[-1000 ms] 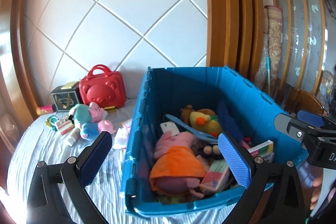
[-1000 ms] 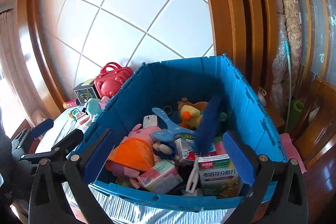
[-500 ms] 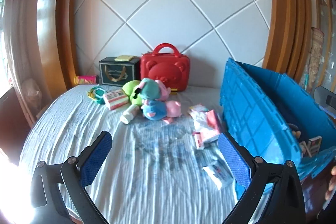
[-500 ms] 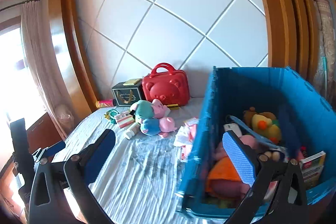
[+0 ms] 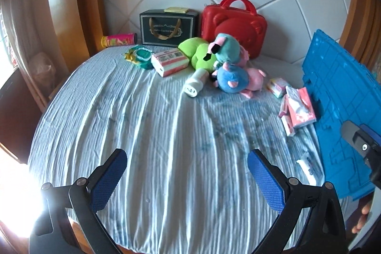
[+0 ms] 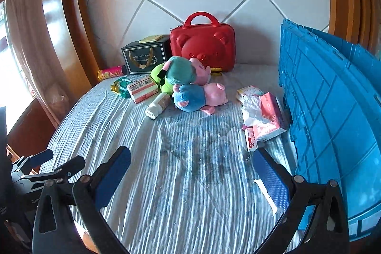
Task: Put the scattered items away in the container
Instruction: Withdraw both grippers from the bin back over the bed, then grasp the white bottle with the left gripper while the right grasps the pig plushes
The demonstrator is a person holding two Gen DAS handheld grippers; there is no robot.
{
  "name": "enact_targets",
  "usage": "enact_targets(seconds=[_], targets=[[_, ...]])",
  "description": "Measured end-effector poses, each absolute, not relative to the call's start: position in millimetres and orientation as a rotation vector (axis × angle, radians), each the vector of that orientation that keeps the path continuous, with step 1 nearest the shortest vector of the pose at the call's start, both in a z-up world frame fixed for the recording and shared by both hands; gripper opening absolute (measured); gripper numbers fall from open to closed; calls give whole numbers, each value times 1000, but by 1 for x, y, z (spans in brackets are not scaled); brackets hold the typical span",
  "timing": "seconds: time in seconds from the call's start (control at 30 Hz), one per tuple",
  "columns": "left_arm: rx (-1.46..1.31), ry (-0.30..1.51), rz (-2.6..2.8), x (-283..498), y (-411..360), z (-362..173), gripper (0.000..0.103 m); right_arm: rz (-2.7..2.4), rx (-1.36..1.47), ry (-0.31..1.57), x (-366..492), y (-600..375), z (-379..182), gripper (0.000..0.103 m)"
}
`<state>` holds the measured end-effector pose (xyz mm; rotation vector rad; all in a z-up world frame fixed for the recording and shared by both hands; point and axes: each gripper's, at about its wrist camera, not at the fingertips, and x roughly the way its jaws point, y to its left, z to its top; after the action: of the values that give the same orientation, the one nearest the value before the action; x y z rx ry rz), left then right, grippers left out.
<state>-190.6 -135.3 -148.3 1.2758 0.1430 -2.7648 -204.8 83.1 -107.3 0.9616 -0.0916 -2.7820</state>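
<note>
The blue crate stands at the right on the bed; its outer wall also shows in the right wrist view. Scattered on the sheet are a pile of plush toys, a white bottle, a pink-and-white box, tissue packs and a flat white packet. My left gripper is open and empty above the near sheet. My right gripper is open and empty, beside the crate.
A red bear case, a dark gift box and a pink tube stand against the white padded headboard. A green toy lies near them. Wooden framing runs along the left.
Both views have swung left from over the crate's inside to the bed and its scattered items. Both grippers stay open and empty.
</note>
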Motion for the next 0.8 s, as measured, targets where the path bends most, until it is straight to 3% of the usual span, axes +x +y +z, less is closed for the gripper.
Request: enact_targets(seconds=[0.1, 0.17, 0.6, 0.8], targets=[[1303, 47, -2729, -216, -127, -157, 102, -2738, 832, -231, -225, 87, -107, 103], [1314, -8, -2758, -233, -120, -162, 102, -2646, 977, -281, -260, 85, -126, 103], [1556, 118, -2728, -366, -140, -207, 102, -2628, 1316, -269, -400, 69, -185, 103], [1693, 1, -2637, -452, -149, -248, 102, -2640, 1534, -311, -484, 50, -217, 103]])
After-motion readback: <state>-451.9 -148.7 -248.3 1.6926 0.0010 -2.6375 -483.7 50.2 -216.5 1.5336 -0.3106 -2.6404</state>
